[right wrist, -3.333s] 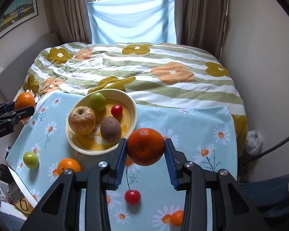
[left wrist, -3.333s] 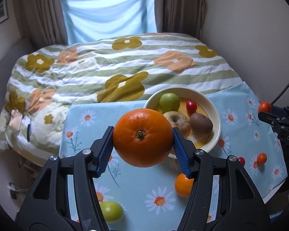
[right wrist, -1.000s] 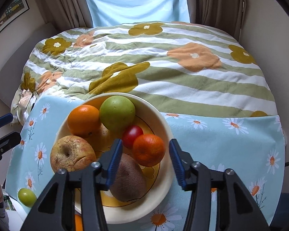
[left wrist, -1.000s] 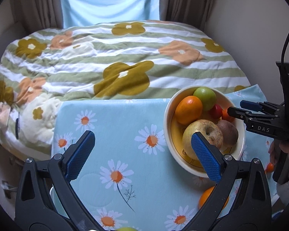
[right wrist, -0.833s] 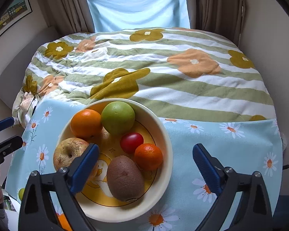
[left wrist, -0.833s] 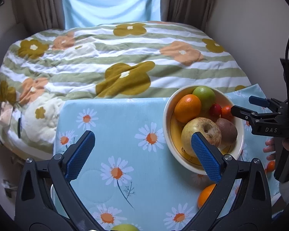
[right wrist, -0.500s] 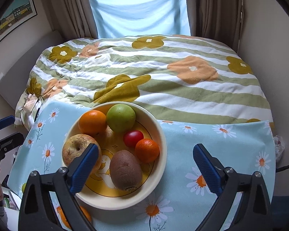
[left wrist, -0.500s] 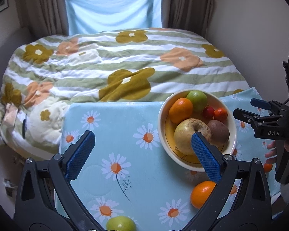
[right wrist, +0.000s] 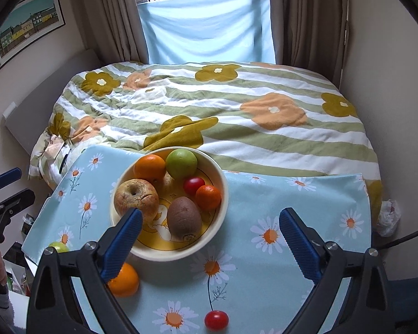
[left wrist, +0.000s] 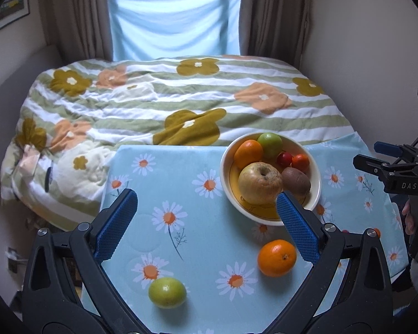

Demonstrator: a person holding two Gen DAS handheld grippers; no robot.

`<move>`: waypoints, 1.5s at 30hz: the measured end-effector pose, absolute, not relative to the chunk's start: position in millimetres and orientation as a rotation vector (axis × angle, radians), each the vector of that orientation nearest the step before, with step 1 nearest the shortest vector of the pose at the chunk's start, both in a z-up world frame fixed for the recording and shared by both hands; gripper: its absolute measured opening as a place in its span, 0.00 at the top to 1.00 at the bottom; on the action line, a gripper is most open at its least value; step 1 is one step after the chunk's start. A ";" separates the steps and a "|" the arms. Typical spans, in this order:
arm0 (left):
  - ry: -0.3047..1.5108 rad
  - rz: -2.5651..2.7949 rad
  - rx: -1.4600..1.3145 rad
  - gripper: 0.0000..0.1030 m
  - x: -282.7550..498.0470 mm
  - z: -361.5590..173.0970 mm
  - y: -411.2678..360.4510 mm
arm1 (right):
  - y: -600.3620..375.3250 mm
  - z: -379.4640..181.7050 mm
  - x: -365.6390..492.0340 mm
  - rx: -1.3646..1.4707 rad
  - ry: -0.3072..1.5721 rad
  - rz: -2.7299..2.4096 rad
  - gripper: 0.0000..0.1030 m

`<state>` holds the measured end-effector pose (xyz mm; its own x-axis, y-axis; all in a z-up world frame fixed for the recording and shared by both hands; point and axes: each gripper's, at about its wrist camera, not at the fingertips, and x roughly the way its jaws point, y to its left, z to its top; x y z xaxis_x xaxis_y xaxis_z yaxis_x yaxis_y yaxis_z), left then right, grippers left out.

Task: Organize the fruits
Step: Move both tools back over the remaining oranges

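Observation:
A cream bowl [right wrist: 223, 203] on the daisy cloth holds an orange [right wrist: 149, 167], a green apple [right wrist: 181, 162], a wrinkled apple [right wrist: 136, 197], a kiwi [right wrist: 184, 220], a red tomato [right wrist: 193, 185] and a small mandarin [right wrist: 208, 197]. My right gripper [right wrist: 210, 214] hangs open and empty above the bowl's near side. My left gripper [left wrist: 206, 197] is open and empty too, left of the bowl [left wrist: 226, 178]. On the cloth lie an orange [left wrist: 277, 257], a green fruit [left wrist: 167, 292] and a red tomato [right wrist: 216, 320].
A bed with a striped flowered quilt [left wrist: 181, 103] adjoins the table's far edge. Walls stand close on the right, with curtains and a blue cloth [left wrist: 175, 22] at the window. A person's hand [left wrist: 412, 217] holds the right gripper's handle at the table's right edge.
Both grippers set their oranges in the bowl. Within the last second the right jaws opened wide off the small mandarin, and both grippers drew back and up from the bowl.

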<state>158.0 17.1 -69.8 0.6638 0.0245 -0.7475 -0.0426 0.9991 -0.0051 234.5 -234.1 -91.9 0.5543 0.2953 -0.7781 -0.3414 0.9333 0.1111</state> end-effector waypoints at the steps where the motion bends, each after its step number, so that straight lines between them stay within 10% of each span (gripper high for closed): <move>1: 0.839 0.039 -0.022 0.00 152.5 -67.6 14.4 | -237.3 -89.0 230.0 -0.059 0.907 0.377 0.05; 45: 0.926 -0.144 0.185 0.06 118.6 -197.9 -95.6 | -341.4 -194.9 84.4 0.072 1.028 0.039 0.05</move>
<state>118.6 -95.6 -197.9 0.5931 -0.0439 -0.8039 0.2022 0.9746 0.0960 84.4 -341.4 -194.9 0.5161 0.0664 -0.8540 0.0014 0.9969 0.0784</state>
